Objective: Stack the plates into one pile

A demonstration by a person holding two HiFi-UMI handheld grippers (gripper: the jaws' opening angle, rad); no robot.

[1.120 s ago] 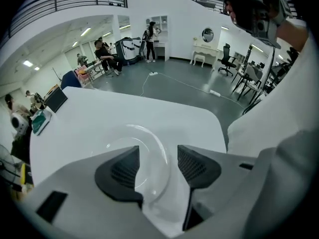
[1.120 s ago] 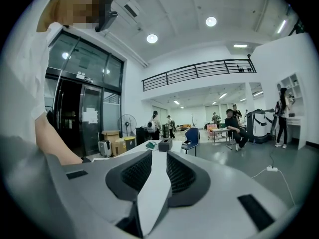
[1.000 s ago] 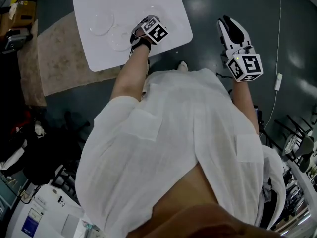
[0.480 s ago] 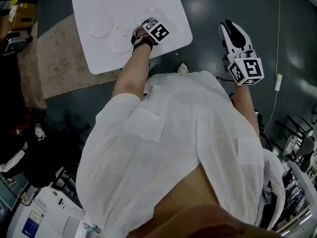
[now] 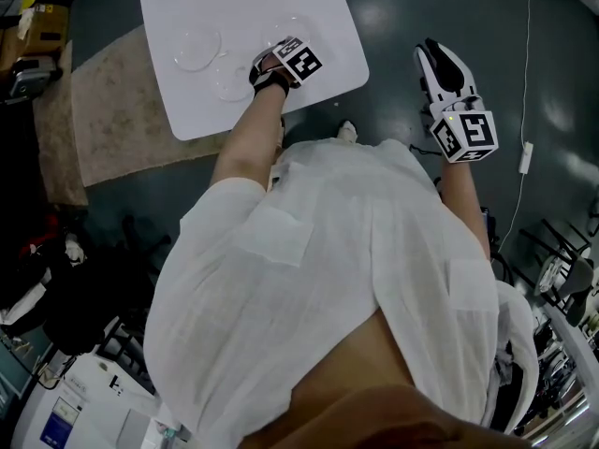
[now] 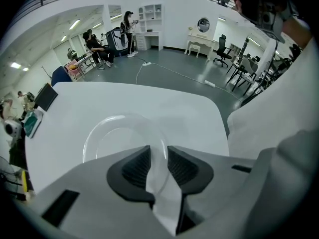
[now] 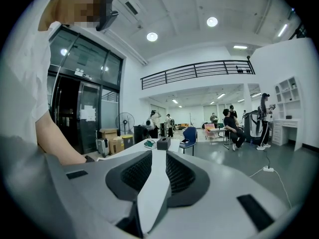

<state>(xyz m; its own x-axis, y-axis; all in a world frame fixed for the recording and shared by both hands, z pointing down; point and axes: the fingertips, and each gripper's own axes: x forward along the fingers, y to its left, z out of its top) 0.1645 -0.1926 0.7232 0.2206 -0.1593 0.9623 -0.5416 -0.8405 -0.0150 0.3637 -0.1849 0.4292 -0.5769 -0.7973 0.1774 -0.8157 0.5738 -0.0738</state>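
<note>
Three clear plates lie apart on the white table (image 5: pixel 309 7): one at the left (image 5: pixel 197 47), one nearer the front (image 5: pixel 229 82) and one at the right (image 5: pixel 281 28). My left gripper (image 5: pixel 279 49) points steeply down over the right plate. In the left gripper view that plate (image 6: pixel 122 133) has its near rim between the jaws of the left gripper (image 6: pixel 158 156). The jaws are closing round the rim, and a gap still shows. My right gripper (image 5: pixel 432 47) hangs off the table to the right, roughly level, jaws (image 7: pixel 159 168) narrowly apart on nothing.
A tan rug (image 5: pixel 103 110) lies under the table's left side on the dark floor. Boxes and clutter (image 5: pixel 33 26) stand at the far left. A cable (image 5: pixel 526 110) runs along the floor at the right. The person's white shirt fills the lower half of the head view.
My left gripper has shifted slightly over the right plate. The right gripper has stayed where it was.
</note>
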